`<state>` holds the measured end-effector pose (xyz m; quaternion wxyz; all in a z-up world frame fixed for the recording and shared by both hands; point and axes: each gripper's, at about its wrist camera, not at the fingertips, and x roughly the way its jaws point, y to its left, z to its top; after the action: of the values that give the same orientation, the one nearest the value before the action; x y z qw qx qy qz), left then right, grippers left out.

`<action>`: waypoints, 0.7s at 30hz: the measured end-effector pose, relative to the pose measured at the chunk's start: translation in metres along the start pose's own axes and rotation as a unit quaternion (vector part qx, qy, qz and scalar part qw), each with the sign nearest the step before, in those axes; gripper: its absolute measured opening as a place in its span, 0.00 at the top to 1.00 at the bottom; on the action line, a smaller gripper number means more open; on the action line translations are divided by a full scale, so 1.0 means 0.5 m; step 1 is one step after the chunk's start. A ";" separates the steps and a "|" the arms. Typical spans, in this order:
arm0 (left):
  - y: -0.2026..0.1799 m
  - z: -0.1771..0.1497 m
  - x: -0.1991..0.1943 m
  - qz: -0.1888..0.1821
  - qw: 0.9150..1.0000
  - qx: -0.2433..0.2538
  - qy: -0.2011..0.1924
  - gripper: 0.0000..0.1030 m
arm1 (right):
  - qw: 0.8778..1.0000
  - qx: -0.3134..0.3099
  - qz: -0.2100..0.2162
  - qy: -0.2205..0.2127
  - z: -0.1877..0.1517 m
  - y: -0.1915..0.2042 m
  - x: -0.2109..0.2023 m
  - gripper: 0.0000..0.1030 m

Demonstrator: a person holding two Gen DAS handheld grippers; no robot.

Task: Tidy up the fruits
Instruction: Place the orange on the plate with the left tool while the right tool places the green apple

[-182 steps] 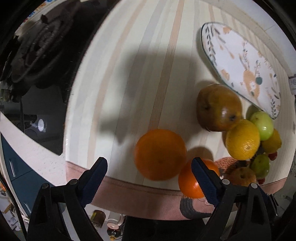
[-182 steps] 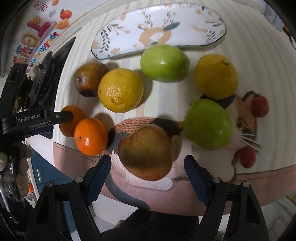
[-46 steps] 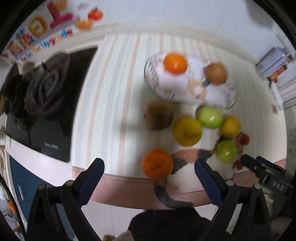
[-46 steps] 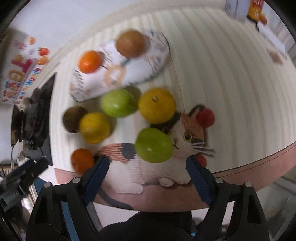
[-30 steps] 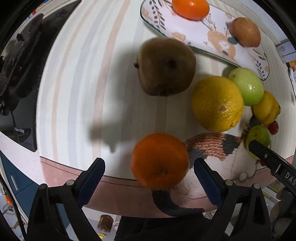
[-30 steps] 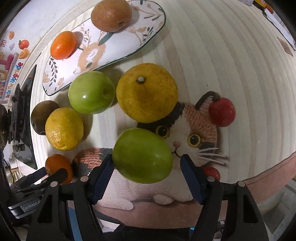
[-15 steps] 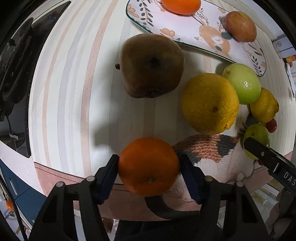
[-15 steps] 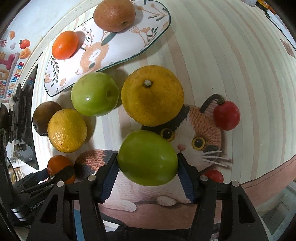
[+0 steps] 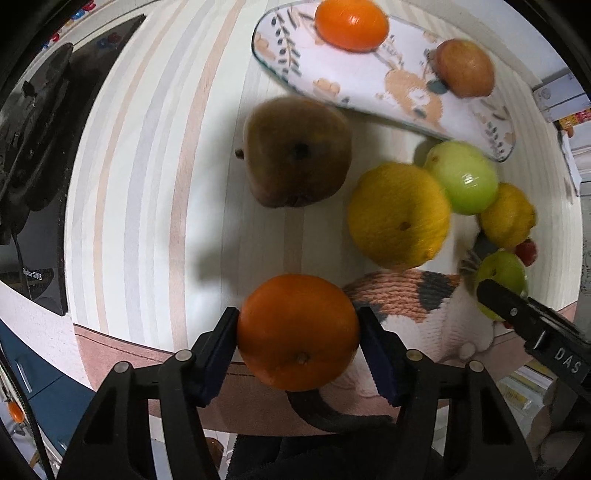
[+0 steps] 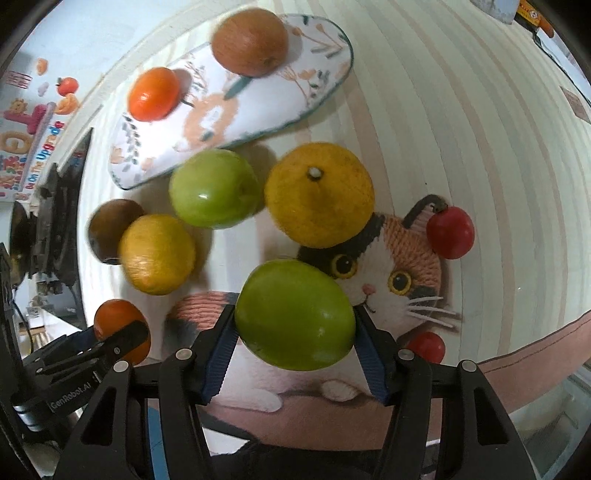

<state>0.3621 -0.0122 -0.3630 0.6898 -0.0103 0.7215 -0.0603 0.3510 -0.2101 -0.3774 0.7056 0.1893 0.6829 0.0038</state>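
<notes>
My left gripper [image 9: 297,343] is shut on an orange [image 9: 297,330] at the mat's near edge. My right gripper [image 10: 294,332] is shut on a green apple [image 10: 294,314] over the cat picture. The patterned plate [image 9: 369,70] at the back holds another orange [image 9: 351,24] and a brown fruit [image 9: 463,68]; the plate also shows in the right wrist view [image 10: 258,110]. On the mat between lie a dark brown pear [image 9: 295,151], a yellow citrus [image 9: 399,216], a second green apple [image 10: 214,188] and a large yellow citrus [image 10: 319,194].
A striped mat [image 9: 155,155] with a cat picture [image 10: 388,273] covers the counter. A black gas stove [image 9: 33,122] lies to the left. Small boxes [image 9: 561,99] stand at the far right. The counter edge runs just under both grippers.
Both grippers closed from open: the left onto the orange, the right onto the green apple. Both fruits now sit clamped between the pads, and the views have pulled slightly closer.
</notes>
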 end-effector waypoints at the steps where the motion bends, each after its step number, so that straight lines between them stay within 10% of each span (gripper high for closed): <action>1: 0.003 -0.004 -0.014 -0.004 1.000 0.002 -0.005 0.40 | 1.000 -0.001 0.005 -0.003 -0.001 0.003 -0.010 0.38; 11: -0.026 0.084 -0.207 -0.064 0.994 0.024 -0.085 0.40 | 0.997 -0.021 0.054 -0.059 0.080 0.075 -0.132 0.38; 21: 0.013 0.281 -0.143 -0.024 0.998 0.010 -0.052 0.40 | 0.997 -0.055 0.040 -0.043 0.230 0.153 -0.045 0.38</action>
<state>0.5061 -0.0089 -0.2985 0.7246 -0.0244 0.6837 -0.0834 0.4800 -0.1752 -0.3356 0.7426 0.1773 0.6429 0.0617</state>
